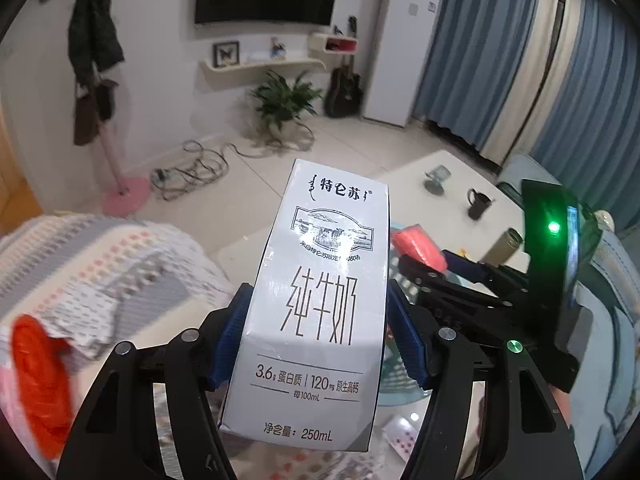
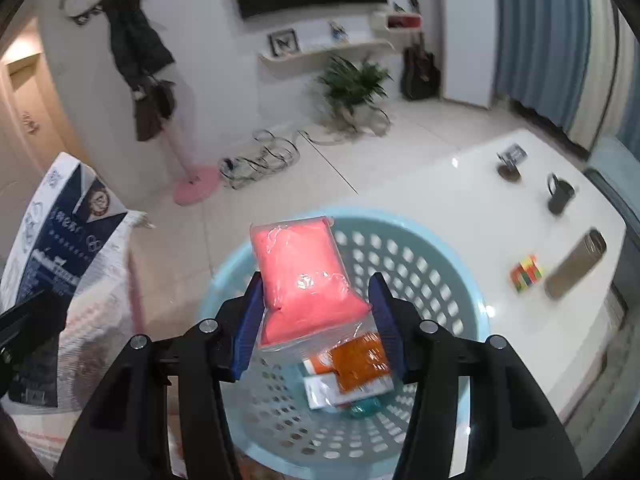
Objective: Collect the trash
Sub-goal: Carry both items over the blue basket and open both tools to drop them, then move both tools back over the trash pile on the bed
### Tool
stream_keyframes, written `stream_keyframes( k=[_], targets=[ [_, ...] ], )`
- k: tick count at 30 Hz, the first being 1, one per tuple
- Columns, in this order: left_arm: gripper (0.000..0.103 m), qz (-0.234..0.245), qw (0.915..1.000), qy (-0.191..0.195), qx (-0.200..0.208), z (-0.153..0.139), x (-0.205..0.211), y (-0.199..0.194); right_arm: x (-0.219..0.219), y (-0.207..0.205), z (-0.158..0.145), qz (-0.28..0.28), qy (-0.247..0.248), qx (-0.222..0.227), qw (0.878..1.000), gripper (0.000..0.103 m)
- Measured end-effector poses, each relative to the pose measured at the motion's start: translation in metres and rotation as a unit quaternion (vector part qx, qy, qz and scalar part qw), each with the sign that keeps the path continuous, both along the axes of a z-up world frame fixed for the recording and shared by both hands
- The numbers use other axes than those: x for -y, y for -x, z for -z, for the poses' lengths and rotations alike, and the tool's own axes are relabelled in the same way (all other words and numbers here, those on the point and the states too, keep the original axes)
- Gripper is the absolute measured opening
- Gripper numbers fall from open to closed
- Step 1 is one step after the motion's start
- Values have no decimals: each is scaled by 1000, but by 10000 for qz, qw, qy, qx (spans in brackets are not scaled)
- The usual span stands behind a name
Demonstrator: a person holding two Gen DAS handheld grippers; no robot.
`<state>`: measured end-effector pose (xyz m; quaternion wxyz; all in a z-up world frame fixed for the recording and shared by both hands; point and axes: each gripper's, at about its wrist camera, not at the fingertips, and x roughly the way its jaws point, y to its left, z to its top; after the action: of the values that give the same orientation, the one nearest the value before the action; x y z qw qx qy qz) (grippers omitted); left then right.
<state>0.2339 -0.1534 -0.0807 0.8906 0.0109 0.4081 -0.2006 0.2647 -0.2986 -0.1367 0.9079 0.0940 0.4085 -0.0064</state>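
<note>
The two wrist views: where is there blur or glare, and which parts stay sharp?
Left wrist view: the milk carton is sharp, with glare on its picture; the patterned cloth beside it is smeared. Right wrist view: the pink packet is sharp, the light blue basket and table soft; straight lines bend near the edges.

Left gripper [image 1: 316, 336], lower centre of its frame: black arms angled downward, blue pads pressed against both sides of a milk carton [image 1: 320, 300]. Right gripper [image 2: 316, 328], lower centre of its frame: likewise angled downward, blue pads clamping a pink packet [image 2: 304, 276] from left and right.
</note>
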Motion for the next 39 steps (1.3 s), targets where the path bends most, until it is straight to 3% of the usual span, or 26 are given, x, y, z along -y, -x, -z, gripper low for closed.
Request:
stream_keyframes(
  k=[10, 14, 17, 21, 29, 33, 39],
  targets=[
    [65, 177, 9993, 35, -338, 24, 6, -3, 24, 1, 35, 294, -234, -590, 9976, 52],
    [69, 183, 9990, 113, -394, 26, -2, 2, 26, 7, 37, 374, -294, -663, 9967, 61],
    [70, 157, 9991, 158, -360, 23, -8, 9, 25, 13, 33, 339, -295, -662, 9968, 61],
    [68, 127, 9994, 222, -221, 15, -18, 19, 15, 24, 18, 210, -148, -513, 9984, 61],
    [68, -65, 9989, 344, 315, -22, -50, 61, -33, 54, -42, -181, 77, 120, 9997, 61],
    [70, -344, 9964, 414, 659, -45, -87, 89, -74, 73, -73, -581, 136, 519, 9969, 61],
    [70, -1026, 9890, 641, 848, -60, -159, 123, -135, 92, -95, -1179, 198, 859, 9891, 61]
  ],
)
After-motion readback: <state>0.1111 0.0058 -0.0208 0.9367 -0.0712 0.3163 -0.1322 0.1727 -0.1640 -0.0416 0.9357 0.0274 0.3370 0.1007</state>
